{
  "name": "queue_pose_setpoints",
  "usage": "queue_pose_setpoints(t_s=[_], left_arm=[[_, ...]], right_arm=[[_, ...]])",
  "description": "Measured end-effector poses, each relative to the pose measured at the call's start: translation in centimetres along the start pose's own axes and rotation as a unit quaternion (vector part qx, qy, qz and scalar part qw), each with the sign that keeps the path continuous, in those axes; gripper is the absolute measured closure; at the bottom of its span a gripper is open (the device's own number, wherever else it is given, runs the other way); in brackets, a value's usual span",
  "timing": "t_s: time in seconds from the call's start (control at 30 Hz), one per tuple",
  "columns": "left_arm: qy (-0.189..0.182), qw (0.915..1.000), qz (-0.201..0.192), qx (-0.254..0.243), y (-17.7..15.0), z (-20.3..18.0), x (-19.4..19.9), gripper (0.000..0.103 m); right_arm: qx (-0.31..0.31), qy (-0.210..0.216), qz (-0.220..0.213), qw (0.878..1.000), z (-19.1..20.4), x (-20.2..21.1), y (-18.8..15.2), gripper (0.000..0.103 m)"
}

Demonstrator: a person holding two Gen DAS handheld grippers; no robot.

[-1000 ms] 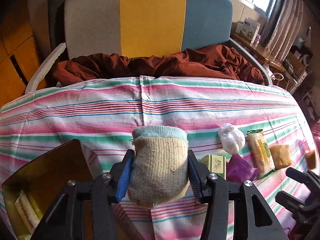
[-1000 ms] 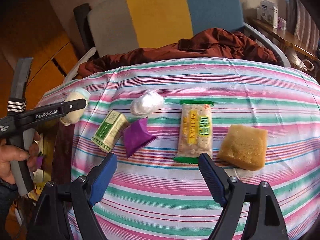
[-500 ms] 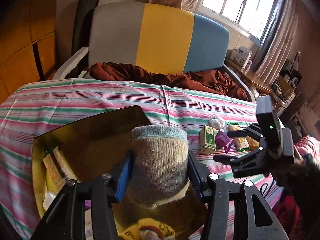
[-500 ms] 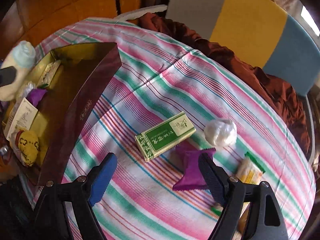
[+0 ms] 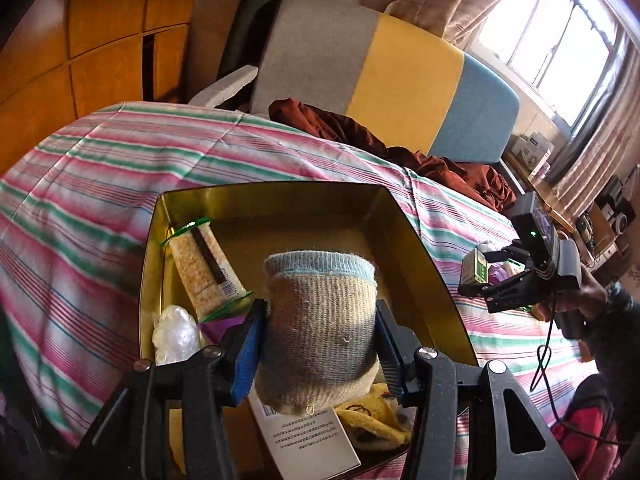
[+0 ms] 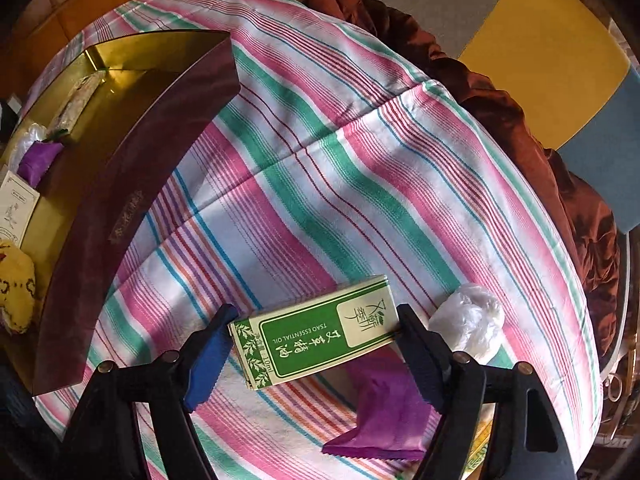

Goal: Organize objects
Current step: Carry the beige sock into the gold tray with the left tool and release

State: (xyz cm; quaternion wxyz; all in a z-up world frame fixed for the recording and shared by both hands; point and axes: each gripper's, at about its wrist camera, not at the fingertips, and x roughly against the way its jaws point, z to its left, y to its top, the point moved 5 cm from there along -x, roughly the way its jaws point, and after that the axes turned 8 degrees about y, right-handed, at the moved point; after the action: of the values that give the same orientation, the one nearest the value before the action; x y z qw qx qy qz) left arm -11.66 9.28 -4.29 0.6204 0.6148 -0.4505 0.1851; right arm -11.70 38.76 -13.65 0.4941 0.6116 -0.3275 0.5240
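My left gripper (image 5: 320, 308) is shut on a rolled beige sock (image 5: 320, 332) with a pale blue cuff. It holds the sock above the open gold-lined box (image 5: 280, 208), near the front. In the right wrist view the same box shows its dark maroon wall (image 6: 132, 184) at the left. My right gripper (image 6: 316, 312) points down at a green and cream essential oil carton (image 6: 316, 340) lying on the striped cloth. Its jaws are closing, with the carton lengthwise between them and the pads at its two ends. The right gripper (image 5: 478, 274) also shows at the right of the left wrist view, held by a hand.
Inside the box lie a cracker pack (image 5: 200, 264), a white plastic wad (image 5: 176, 332), a purple sachet (image 6: 38, 160), a white leaflet (image 5: 308, 440) and a yellow item (image 5: 376, 416). Beside the carton sit a white wad (image 6: 468, 324) and a purple sachet (image 6: 384, 412). Brown cloth (image 6: 480, 92) is heaped at the far edge.
The left gripper carried the sock from over the cloth to above the gold box. The right gripper rolled, came down over the green carton, and its jaws narrowed.
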Motion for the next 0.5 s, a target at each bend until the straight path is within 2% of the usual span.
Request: queue_pose_setpoints(t_s=[0.3,0.5], left_arm=[[-0.003,1.0,0.004,0.007,-1.5,-0.6,-0.2,0.051],[0.025,0.9995,-0.018,0.002,-1.9,-0.6,0.4,0.05]], right_arm=[[-0.03,-0.011,-0.031,0.999,4.0,1.4,-5.5,0.023],[-0.101,-0.02,-0.065,0.993,3.9,2.9,-11.0,0.023]])
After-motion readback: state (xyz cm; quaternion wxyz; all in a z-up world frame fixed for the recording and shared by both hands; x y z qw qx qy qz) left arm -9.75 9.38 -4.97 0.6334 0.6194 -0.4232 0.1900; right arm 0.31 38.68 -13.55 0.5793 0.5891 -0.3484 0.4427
